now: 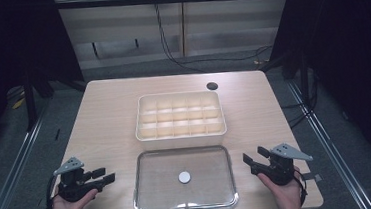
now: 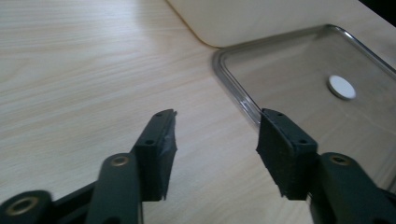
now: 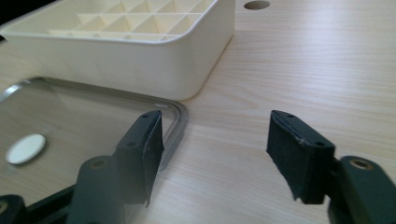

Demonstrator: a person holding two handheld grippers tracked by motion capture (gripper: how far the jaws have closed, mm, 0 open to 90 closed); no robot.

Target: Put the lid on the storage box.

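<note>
Left claw (image 1: 108, 175) apart, nothing in it, low over the bench (image 1: 109, 110). Right claw (image 1: 250, 158) apart, nothing in it too. Lid (image 1: 152, 187) lies flat between both claws, white disc (image 1: 184, 177) on it. Tray (image 1: 180, 133) just beyond lid.

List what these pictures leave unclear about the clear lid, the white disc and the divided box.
- White disc: high view, too small to tell whether it sits on or under the clear lid.
- Divided box: right gripper view, top edge cuts off its far cells.
- Lid: left gripper view, right jaw hides its near edge.
</note>
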